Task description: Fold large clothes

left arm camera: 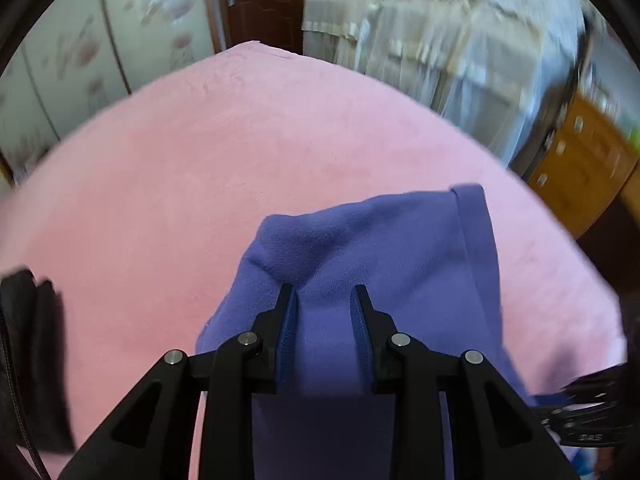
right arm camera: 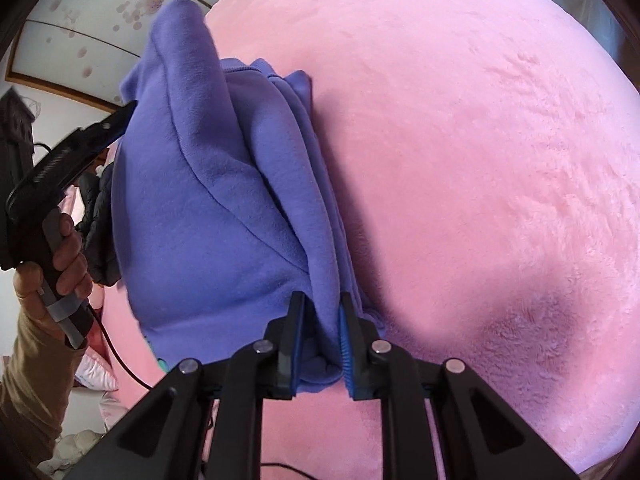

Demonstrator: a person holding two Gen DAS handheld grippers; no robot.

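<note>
Ahead of the left gripper (left arm camera: 324, 300), the fuzzy pink blanket (left arm camera: 208, 152) lies bare up to its far edge, giving open passage forward and leftward. The bunched purple fleece garment (left arm camera: 360, 240) fills the space between its fingers and to the right. In the right wrist view, the blanket right of the right gripper (right arm camera: 322, 316) is open; the hanging garment blocks the left.

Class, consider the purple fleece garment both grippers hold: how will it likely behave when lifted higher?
The purple garment hangs in soft folds, so it is probably floppy and will sag between the left gripper and right gripper. Its fuzzy surface suggests little slipping.
</note>
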